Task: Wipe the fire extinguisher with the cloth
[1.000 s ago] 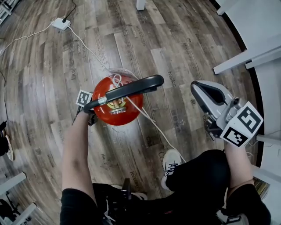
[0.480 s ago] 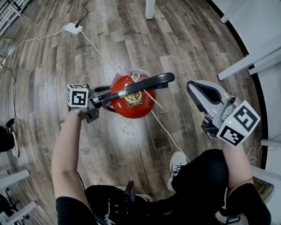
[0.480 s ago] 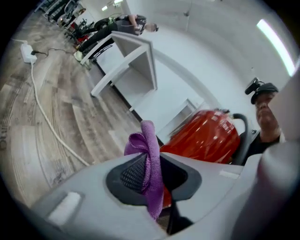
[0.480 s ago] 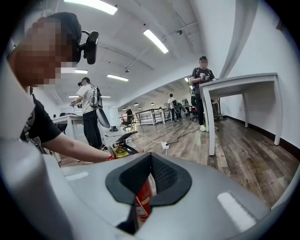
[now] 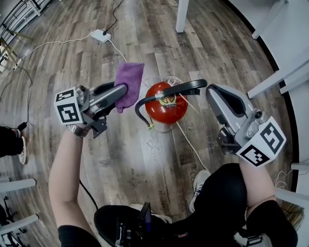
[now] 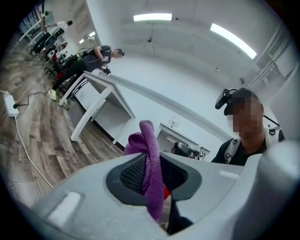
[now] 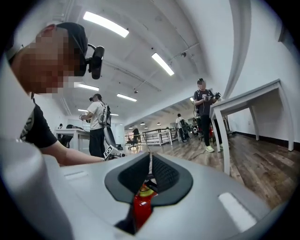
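The red fire extinguisher (image 5: 165,108) stands on the wooden floor, and its long black handle (image 5: 178,89) reaches right across its top. My left gripper (image 5: 120,91) hangs in the air to its left, shut on a purple cloth (image 5: 129,79) that droops past the jaws. In the left gripper view the cloth (image 6: 150,159) fills the gap between the pads (image 6: 131,173). My right gripper (image 5: 211,91) is at the handle's right end. Its jaws have just been opening to a narrow slit with nothing between them. Beyond its tip (image 7: 150,176) shows the extinguisher (image 7: 142,206).
A white power strip (image 5: 100,34) with cables lies on the floor at the back. A white table leg (image 5: 182,14) stands behind the extinguisher, and white tables (image 5: 285,72) line the right side. My shoe (image 5: 199,185) is below the extinguisher. Other people (image 7: 205,112) stand further off.
My left gripper has risen from beside the extinguisher, bringing the purple cloth up into sight. My right gripper has moved a little toward the black handle's end.
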The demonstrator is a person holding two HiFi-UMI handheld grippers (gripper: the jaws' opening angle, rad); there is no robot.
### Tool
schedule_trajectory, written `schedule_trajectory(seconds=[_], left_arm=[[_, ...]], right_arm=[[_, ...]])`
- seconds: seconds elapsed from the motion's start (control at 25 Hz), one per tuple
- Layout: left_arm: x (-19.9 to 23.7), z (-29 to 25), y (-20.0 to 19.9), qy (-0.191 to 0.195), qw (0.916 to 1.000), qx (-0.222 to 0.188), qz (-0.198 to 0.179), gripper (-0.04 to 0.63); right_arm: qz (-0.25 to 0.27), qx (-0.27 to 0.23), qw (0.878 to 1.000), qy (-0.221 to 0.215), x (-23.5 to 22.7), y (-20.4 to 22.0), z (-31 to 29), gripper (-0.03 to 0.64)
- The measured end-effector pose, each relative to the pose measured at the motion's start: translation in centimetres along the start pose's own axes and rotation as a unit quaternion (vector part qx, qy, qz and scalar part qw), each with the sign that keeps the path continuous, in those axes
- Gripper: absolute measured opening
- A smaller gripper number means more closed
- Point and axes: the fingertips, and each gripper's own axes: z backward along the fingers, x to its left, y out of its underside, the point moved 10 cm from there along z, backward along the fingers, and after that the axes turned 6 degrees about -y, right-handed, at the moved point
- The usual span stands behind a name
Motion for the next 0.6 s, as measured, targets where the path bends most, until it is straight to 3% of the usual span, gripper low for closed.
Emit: schedule_trajectory(seconds=[0.2,0.28,0.36,0.48,0.6], left_arm=[[-7.6,-0.5,-0.9,-0.010,0.9959,-0.006,-0.089,0.067],[-11.1,-1.5,-0.5,0.004,0.9914,-0.018,-0.129,0.067],[-13.7,-2.4,-0.1,0.027,0.9875,-0.036,-0.151,0.067],[-14.9,-2.8,0.2,0.025,0.9859,-0.057,-0.156,0.069],[-14.4,-2.2,0.5,0.019,0.9887,-0.087,-0.121,0.067]], right_arm=[[0.019,0.003,0.997,-0.075,3.0,-0.2,-1.8,0.085],[-0.004,0.016,0.995,-0.100,3.3,0.7,-2.7,0.117],[-0.058,0.014,0.990,-0.131,3.2,1.4,-3.1,0.148],[-0.102,-0.006,0.979,-0.175,3.7,1.0,-3.2,0.178],[-0.046,-0.012,0.980,-0.193,5.1,0.2,-3.1,0.182]])
